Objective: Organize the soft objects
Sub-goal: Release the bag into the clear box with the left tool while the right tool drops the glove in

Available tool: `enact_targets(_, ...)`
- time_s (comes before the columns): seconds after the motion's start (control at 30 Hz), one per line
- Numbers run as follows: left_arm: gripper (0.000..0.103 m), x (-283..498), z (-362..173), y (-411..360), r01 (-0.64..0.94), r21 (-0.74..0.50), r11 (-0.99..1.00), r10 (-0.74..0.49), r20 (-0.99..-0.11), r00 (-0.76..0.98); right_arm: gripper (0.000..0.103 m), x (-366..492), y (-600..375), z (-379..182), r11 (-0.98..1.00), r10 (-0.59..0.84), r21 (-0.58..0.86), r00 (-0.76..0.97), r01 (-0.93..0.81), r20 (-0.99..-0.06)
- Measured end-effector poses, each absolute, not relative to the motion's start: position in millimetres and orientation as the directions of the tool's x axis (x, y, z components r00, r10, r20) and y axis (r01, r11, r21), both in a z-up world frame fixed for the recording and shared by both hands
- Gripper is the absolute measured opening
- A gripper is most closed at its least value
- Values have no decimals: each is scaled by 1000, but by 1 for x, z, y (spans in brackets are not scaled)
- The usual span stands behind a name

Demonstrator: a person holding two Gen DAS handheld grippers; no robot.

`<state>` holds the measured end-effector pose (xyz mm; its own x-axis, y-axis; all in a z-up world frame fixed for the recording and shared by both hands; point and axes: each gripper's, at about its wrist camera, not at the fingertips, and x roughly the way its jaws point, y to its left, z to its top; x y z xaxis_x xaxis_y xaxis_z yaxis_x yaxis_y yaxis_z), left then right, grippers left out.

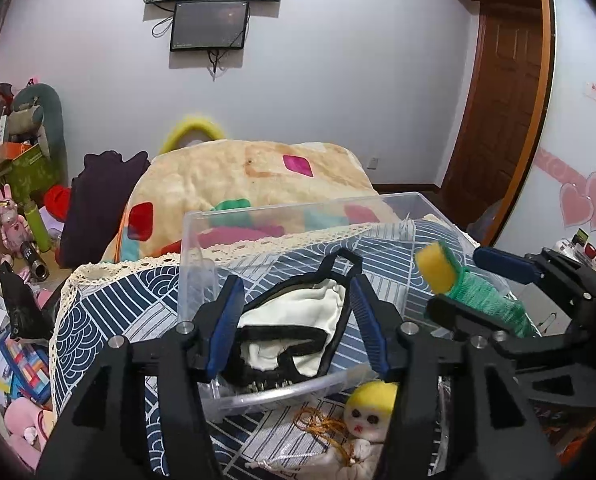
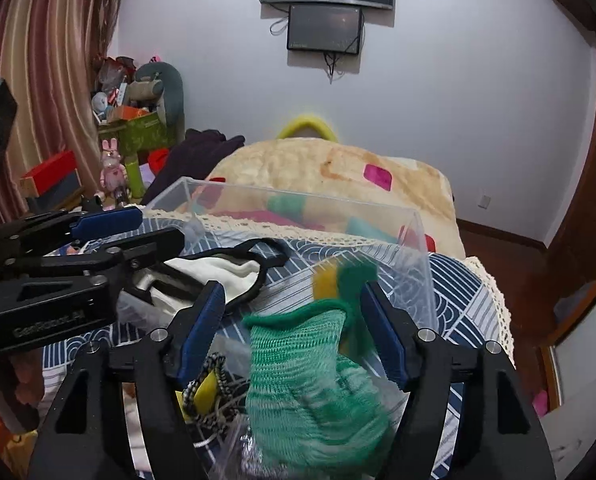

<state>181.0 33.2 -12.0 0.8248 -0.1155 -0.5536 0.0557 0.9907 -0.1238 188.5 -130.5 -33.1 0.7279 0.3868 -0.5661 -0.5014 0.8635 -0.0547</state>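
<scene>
The green knitted toy [image 2: 313, 376] is seen between the spread right gripper [image 2: 294, 332] fingers, unpinched, beside the clear box [image 1: 282, 216]. The left gripper [image 1: 298, 320] is spread wide too.

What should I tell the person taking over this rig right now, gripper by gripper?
Left gripper: open, empty, poised over the clear plastic bin.
Right gripper: the green knit item with the yellow sponge sits between its fingers; jaws look wide, so the grip is uncertain. It is blurred at the bin's near right wall.
Done: the black-and-white cloth piece is in the bin.
Left: get the green item into the bin, then the yellow-haired doll lying on the patterned cloth in front of the bin.
</scene>
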Motion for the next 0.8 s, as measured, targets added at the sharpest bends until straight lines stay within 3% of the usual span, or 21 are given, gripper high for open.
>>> enact_targets(0.13,56,170,-7,35,60,-130,990,-122,-539,833,67,181,-138,-25,864,398,-51,742,-501,-539)
enact_targets(0.5,76,122,0,40,54,-147,988,-120,-496,860,68,158,-162,-18,878,399,-33,767,-478,-503)
enact_targets(0.63,80,107,-9,40,54,-155,987,-126,-506,853,76,147,-172,-22,884,395,-24,775,-466,-493)
enact_targets(0.8,86,93,-30,34,69,-165,984,-149,-542,827,76,137,-177,-33,893,374,-29,777,-448,-507)
